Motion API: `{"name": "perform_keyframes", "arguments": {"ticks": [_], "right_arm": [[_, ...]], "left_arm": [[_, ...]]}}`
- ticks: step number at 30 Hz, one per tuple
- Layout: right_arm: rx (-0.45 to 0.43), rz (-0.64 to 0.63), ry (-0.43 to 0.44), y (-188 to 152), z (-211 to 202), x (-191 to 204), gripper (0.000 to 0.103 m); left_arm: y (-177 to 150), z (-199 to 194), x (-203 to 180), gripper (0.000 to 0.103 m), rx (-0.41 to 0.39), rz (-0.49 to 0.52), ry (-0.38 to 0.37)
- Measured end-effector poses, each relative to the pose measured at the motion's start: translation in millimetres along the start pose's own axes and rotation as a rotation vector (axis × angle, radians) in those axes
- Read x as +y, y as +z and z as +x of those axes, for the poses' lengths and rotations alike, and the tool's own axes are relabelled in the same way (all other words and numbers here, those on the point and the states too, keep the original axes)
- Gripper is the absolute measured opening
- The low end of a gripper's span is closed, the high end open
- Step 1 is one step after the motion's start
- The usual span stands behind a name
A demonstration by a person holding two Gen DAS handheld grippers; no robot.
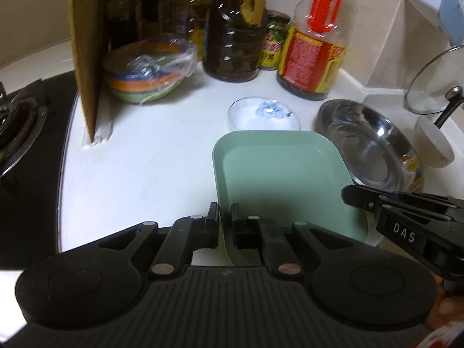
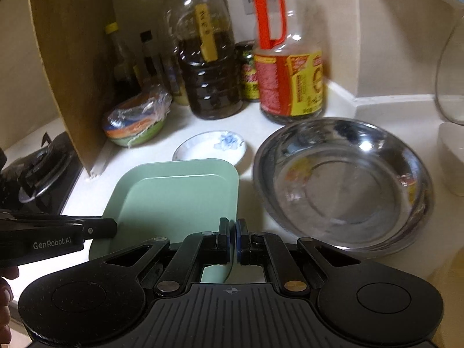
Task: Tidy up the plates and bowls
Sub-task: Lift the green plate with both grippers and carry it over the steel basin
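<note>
Both tools are matte black plastic. The left gripper has a ribbed grey base at the bottom of the frame, two round discs at its corners, silver and copper rivets, and black pads. The right gripper looks alike but has blue pads; white "GenRobot.AI" lettering marks the arm at the left edge.

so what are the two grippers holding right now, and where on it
Both hold the green square plate by its near rim: the left hand-held gripper is shut on the near-left edge, the right hand-held gripper on the near-right edge.
</note>
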State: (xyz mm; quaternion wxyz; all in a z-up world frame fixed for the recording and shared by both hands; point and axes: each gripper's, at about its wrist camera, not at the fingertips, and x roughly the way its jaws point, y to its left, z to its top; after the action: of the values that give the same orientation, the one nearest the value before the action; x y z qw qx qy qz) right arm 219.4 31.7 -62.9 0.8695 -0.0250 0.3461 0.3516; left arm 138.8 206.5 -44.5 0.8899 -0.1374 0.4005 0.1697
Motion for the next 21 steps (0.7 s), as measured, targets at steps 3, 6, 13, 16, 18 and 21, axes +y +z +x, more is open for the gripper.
{"name": "perform_keyframes", "arguments": {"ticks": [3,6,13,16,18,21], "right_arm": [[-0.017,0.019,-0.026,2,-8,-7,0.004],[-0.032,0.043,-0.061,3,-15,-15,0.004],[-0.068,0.100,-0.150,7,-29,-40,0.004],[-0.080,0.125,-0.187,10,-34,-52,0.004],[-0.086,0.141,-0.212,13,-36,-60,0.004],[-0.092,0.160,-0.243,15,-38,-71,0.004]], "left_arm": [[7,1,-10,0.006,-0.011,0.027,-0.023],[13,4,-22,0.006,-0.020,0.061,-0.052],[30,17,-57,0.006,-0.040,0.142,-0.123],[36,24,-72,0.006,-0.044,0.172,-0.152],[40,29,-81,0.006,-0.044,0.188,-0.168],[47,35,-93,0.006,-0.045,0.207,-0.192]]}}
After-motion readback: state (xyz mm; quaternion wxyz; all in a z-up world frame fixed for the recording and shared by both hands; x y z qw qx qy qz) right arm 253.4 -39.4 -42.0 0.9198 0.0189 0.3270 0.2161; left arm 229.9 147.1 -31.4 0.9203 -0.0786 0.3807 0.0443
